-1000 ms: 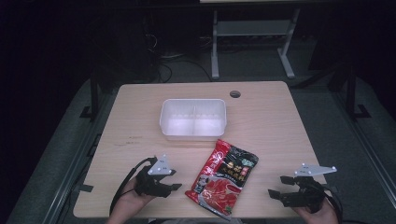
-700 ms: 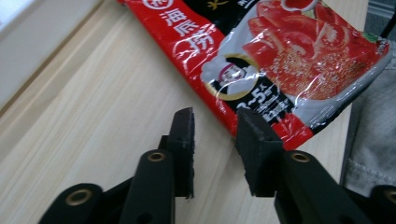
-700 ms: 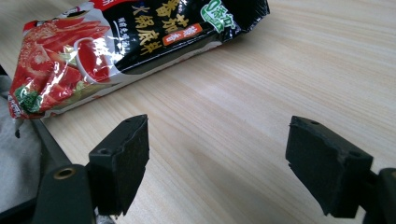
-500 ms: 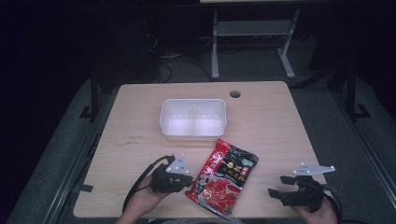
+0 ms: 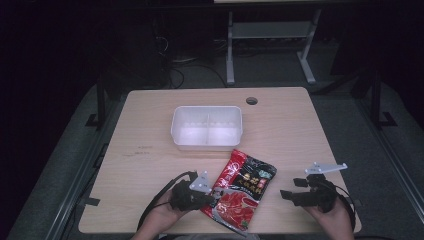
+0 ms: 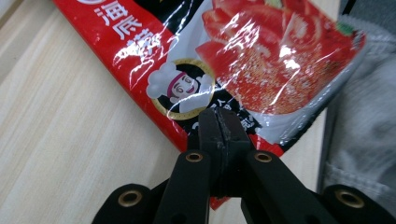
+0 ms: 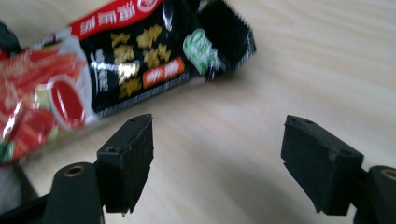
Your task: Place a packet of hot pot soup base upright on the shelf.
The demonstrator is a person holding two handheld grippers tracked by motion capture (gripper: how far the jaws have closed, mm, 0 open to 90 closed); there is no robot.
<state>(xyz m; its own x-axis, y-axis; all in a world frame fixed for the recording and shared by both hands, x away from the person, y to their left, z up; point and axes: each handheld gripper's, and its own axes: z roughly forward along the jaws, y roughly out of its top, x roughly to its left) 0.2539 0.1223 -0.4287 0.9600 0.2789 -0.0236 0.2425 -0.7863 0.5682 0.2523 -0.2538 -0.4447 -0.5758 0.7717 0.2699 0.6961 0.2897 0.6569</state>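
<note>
High view: the table (image 5: 150, 165) is a light wood top with a round cable hole (image 5: 251, 100) near its far edge. At left, the left gripper (image 5: 212, 197) lies low over the near part of the table, held in the left hand (image 5: 172, 207), with its cable (image 5: 155, 205) looping back toward the near edge. Its jaws have just been closing and now stand together, clamped on the near left edge of the pouch (image 5: 242, 187). The pouch is a glossy red and black packet lying flat on the table, tilted, its black end pointing toward the far right and its red end at the near edge. Beyond it, near the table's middle, stands a white tray (image 5: 176, 125) with two compartments, just apart from the pouch's far end. At right, the right gripper (image 5: 287, 195) is held in the right hand (image 5: 332, 210), well apart from the pouch, its tips pointing left toward it. In the left gripper view, the closed jaws pinch the pouch's (image 6: 261, 60) red border just below a round chef emblem, with a grey sleeve (image 6: 364, 135) at the right edge. In the right gripper view, the right gripper (image 7: 217, 144) has its jaws wide apart with bare table between them; the pouch (image 7: 140, 56) lies beyond the left jaw, not touching either.
</note>
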